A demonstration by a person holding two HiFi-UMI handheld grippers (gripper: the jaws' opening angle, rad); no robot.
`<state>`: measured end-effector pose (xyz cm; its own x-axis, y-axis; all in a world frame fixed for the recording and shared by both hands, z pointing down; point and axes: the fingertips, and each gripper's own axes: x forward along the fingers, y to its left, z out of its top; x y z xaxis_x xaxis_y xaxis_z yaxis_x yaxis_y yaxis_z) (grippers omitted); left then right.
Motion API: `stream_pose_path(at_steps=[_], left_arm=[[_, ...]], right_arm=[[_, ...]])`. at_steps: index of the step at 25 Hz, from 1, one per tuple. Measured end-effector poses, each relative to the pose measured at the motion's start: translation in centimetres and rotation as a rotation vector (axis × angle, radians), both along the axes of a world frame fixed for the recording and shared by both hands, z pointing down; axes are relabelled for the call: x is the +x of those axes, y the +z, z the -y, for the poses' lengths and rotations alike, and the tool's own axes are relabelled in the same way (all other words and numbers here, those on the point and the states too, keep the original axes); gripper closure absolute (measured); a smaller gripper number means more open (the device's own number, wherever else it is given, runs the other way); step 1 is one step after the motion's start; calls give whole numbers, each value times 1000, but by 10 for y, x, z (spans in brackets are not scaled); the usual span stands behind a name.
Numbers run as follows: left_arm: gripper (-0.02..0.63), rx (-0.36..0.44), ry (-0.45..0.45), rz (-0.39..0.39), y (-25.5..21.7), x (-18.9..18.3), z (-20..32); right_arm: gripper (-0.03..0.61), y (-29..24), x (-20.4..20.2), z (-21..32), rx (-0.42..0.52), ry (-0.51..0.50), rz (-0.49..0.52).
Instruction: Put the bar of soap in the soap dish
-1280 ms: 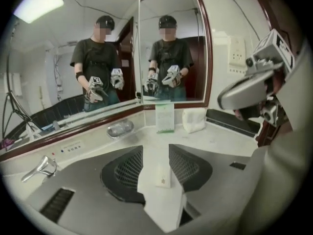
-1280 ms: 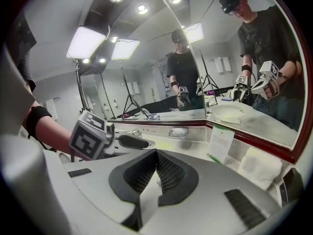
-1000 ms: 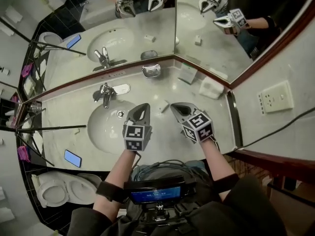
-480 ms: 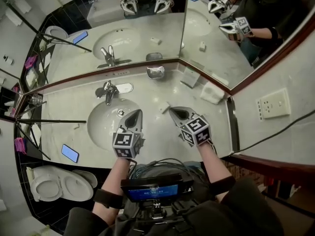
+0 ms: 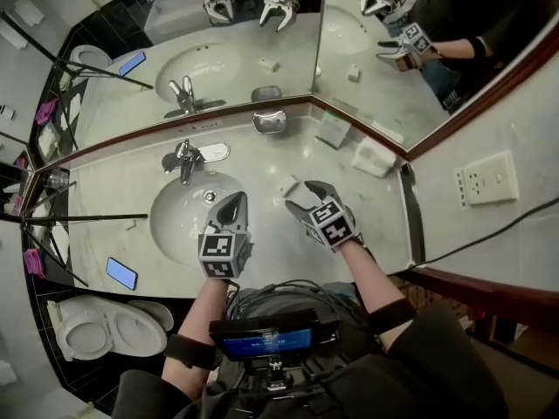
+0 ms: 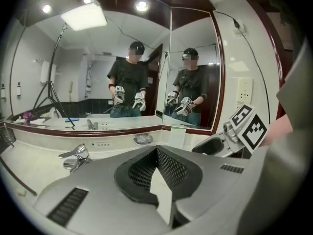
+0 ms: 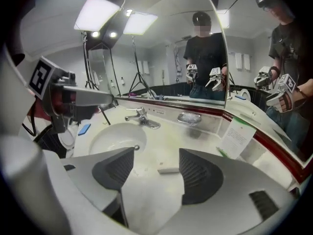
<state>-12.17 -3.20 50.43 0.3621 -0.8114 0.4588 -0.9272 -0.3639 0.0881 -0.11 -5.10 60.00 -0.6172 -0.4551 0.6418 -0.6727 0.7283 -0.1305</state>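
Note:
The small white bar of soap lies flat on the marble counter, right of the sink. In the right gripper view the soap shows through the gap between the jaws, a little ahead, touched by neither pad. My right gripper hangs low over the counter; its jaws have just been opening and hold nothing. The silver soap dish stands against the mirror ledge, seen too in the right gripper view and the left gripper view. My left gripper is shut and empty at the sink's near rim.
A chrome tap stands behind the round basin. A paper card and a folded white cloth sit in the back right corner. A blue phone lies at the counter's front left. Tripod legs cross the left side.
The right gripper has dropped toward the counter and its jaws have gone from shut to open. The left gripper has drawn back toward the sink's near rim.

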Motion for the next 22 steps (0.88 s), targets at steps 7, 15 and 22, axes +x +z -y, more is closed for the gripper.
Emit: stream_pose_path(at_steps=[7,15,22], left_arm=[[611,-43,3,-4,17,-4,-2],[611,-86,-16,-16,36,-15,3],[611,-104,-43,-23,44,-28,6]], right_arm=[[130,73,-20,11,-122,-42,-195],[130,122,-26,39,-179,-40,-289],[137,146,-37,41,-236,-81,-330]])
